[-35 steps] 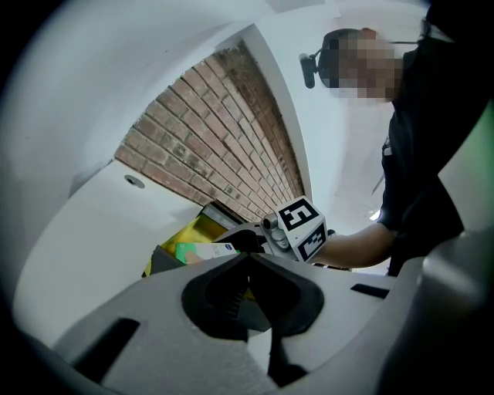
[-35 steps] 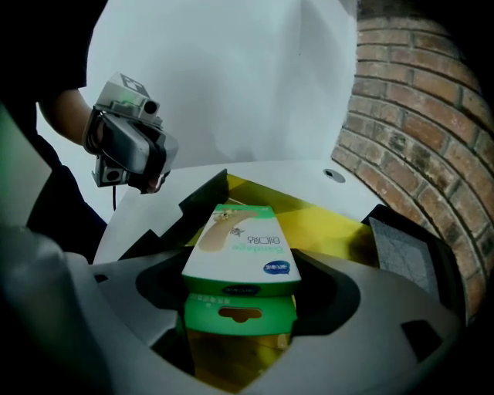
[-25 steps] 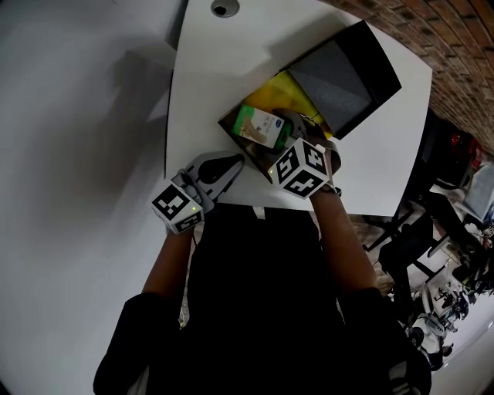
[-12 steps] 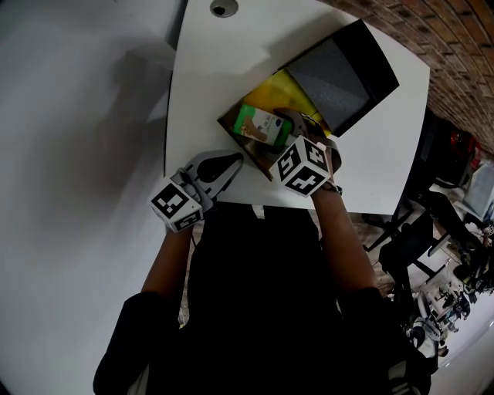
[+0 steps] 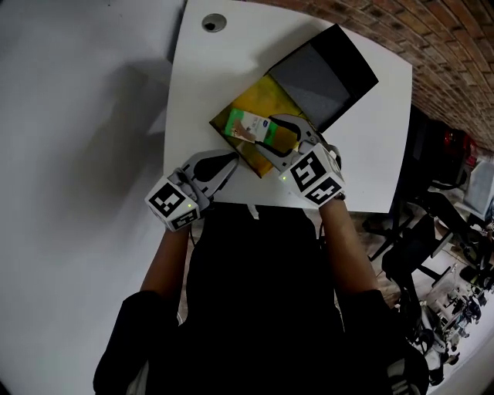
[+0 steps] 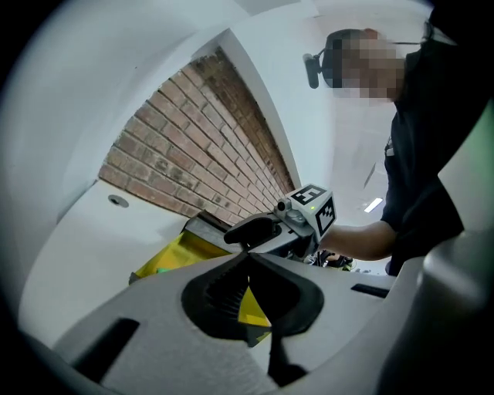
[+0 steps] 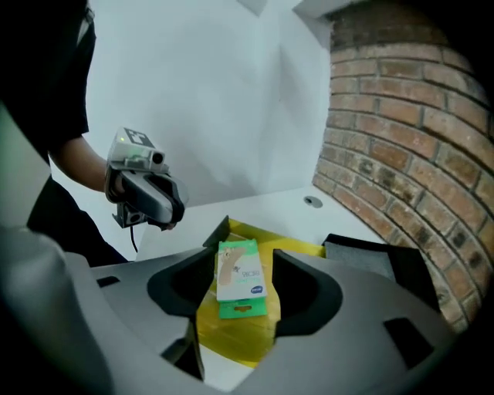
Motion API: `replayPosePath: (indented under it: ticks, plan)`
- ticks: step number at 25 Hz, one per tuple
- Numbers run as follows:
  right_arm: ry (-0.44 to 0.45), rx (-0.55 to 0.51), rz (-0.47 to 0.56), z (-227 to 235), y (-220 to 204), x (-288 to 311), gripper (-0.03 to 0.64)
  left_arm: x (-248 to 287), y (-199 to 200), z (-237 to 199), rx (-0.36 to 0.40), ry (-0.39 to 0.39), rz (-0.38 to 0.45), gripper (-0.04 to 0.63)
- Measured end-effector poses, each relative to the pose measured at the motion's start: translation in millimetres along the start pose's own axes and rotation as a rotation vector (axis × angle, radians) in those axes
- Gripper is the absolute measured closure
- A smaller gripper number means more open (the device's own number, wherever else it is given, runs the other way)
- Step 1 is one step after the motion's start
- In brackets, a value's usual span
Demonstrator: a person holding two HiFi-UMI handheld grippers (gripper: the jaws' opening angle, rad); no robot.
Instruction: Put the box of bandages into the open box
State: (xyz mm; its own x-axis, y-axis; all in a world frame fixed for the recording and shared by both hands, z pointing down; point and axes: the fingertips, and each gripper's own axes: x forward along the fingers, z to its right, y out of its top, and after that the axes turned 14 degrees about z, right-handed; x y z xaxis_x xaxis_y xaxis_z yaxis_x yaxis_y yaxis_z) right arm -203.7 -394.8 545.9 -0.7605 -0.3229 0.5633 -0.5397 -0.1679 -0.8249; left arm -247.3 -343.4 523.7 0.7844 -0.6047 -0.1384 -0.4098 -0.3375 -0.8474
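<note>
The box of bandages [image 5: 251, 127], green and white, lies flat on the yellow lining of the open box [image 5: 266, 94]. In the right gripper view the box of bandages [image 7: 239, 274] shows between my jaws but lower, resting on the lining of the open box [image 7: 231, 339]. My right gripper [image 5: 272, 139] hovers over the open box's near corner; its jaws are closing and the pads touch nothing. My left gripper [image 5: 228, 160] rests shut on the table just left of the open box, with nothing held. In the left gripper view its tips [image 6: 248, 258] meet.
The open box's black lid [image 5: 320, 69] lies folded back behind it. The white table [image 5: 370, 154] has a round cable hole [image 5: 214, 23] at the far left. A brick wall [image 5: 440, 69] and chairs [image 5: 432, 231] stand to the right.
My right gripper has drawn back towards the person, away from the box of bandages, which stays lying in the open box. The left gripper has hardly moved.
</note>
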Motion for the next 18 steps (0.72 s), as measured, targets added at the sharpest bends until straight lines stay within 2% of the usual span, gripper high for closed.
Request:
replayPosePath:
  ticks: [3, 6, 8, 10, 15, 18]
  plan:
    - [-0.021, 0.026, 0.125, -6.1, 23.7, -33.6, 0.424, 8.3, 8.2, 19.5, 0.036, -0.021, 0.010, 0.580]
    - [-0.041, 0.066, 0.278, -10.0, 47.8, -82.8, 0.510, 23.0, 19.9, 48.1, 0.076, -0.044, 0.023, 0.580]
    - [-0.029, 0.139, 0.390, -13.6, 60.0, -121.9, 0.577, 36.2, 28.9, 73.0, 0.097, -0.057, 0.032, 0.580]
    - [-0.008, 0.209, 0.492, -16.7, 70.4, -159.7, 0.597, 50.0, 35.3, 97.0, 0.111, -0.072, 0.026, 0.580]
    - [0.073, 0.246, 0.718, -34.1, 93.0, -255.8, 0.612, 85.0, 51.8, 162.3, 0.184, -0.142, 0.021, 0.580]
    - [0.105, 0.199, 0.812, -58.5, 95.3, -313.9, 0.612, 92.7, 52.8, 199.5, 0.229, -0.162, 0.037, 0.580]
